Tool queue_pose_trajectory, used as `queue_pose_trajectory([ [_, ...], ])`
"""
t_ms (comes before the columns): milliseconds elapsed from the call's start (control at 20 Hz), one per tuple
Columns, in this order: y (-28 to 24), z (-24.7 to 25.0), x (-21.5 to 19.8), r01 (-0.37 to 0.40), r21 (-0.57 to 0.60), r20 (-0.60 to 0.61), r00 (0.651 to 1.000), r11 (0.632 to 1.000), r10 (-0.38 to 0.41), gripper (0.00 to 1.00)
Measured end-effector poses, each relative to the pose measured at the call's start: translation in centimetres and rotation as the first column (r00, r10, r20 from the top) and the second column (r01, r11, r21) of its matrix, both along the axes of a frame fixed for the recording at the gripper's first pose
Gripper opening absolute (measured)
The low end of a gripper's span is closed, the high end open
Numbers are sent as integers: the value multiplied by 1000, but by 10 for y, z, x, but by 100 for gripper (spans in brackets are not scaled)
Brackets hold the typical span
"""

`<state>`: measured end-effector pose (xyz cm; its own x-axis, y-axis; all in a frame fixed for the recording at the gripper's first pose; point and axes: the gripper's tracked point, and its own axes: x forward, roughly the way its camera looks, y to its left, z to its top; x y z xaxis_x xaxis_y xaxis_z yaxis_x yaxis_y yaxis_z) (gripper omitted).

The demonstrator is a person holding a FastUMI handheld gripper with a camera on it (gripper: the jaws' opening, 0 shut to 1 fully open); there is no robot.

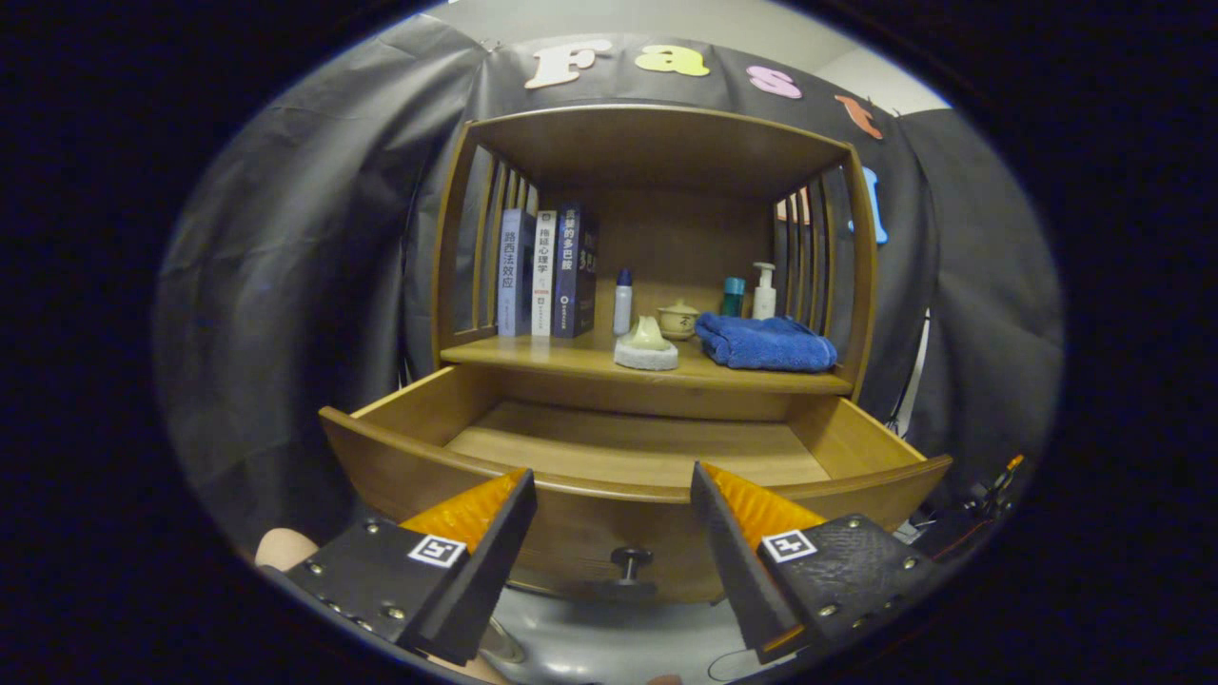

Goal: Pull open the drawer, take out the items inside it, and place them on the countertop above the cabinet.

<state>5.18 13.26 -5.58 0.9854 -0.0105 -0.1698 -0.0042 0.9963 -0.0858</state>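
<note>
Gripper (614, 480) spread wide, holding nothing, above the knob (629, 561). Drawer (400, 466) pulled out, looks bare inside, though its front corner is hidden. Towel (766, 342) on the countertop (533, 354).

Black cloth wall (314, 247) drapes behind and around wooden cabinet (657, 143), creased, faint sheen. Pale ceiling or wall strip (685, 24) above cloth. Cabinet has slatted sides (487, 247), solid back panel, warm brown finish. Light dim, falls from above; shelf interior shadowed near top. Cables (980, 504) low beside cabinet. Grey floor (609, 647) below.
</note>
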Motion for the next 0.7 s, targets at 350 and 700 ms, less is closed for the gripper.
queue_pose_trajectory([
  [350, -11, -10, 5, 88, 35, -14, 996, 995, -88, 97],
  [700, -13, -12, 13, 97, 6, -6, 995, 995, -97, 97],
])
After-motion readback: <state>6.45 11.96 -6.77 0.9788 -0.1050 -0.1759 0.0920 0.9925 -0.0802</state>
